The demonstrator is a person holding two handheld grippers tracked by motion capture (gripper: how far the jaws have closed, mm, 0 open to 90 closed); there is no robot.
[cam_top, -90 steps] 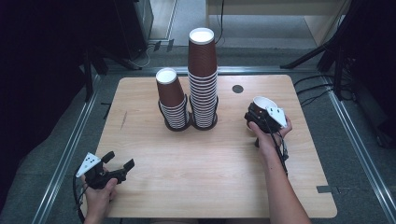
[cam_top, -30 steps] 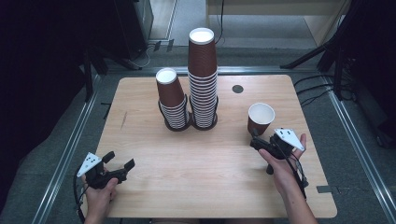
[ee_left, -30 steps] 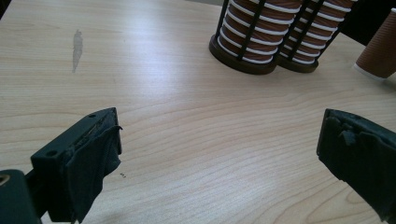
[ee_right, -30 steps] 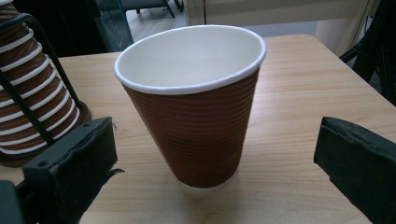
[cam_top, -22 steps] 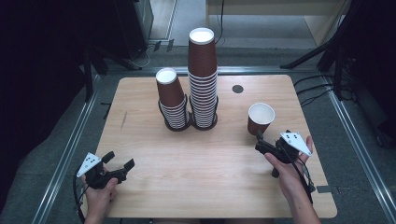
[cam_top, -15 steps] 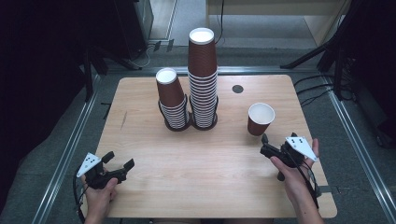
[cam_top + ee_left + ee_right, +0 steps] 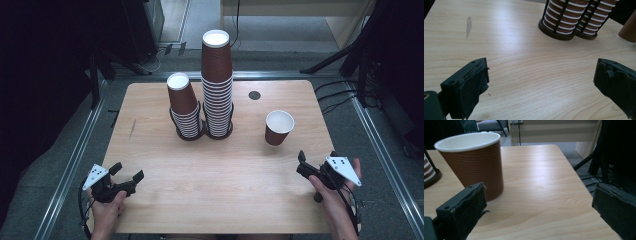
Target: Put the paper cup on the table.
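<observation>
A single brown paper cup point(image 7: 278, 127) with a white inside stands upright on the wooden table point(image 7: 215, 190), right of centre. My right gripper point(image 7: 316, 157) is open and holds nothing; it sits near the table's front right, a little nearer than the cup. In the right gripper view the cup point(image 7: 474, 162) stands just beyond the left jaw of the right gripper point(image 7: 539, 210). Two stacks of upside-down brown cups fill black wire holders: a short stack point(image 7: 182, 107) and a tall stack point(image 7: 217, 85). My left gripper point(image 7: 127, 171) rests open at the front left; in its own view the left gripper point(image 7: 541, 77) has bare wood between its jaws.
A small black round spot point(image 7: 254, 95) lies on the table behind the single cup. In the left gripper view the holder bases point(image 7: 556, 25) are far ahead. Dark stands and cables surround the table on the grey floor.
My right gripper, which was at the single cup three seconds ago, has let it go and drawn back toward the front right. The cup stays upright. The left gripper has not moved.
</observation>
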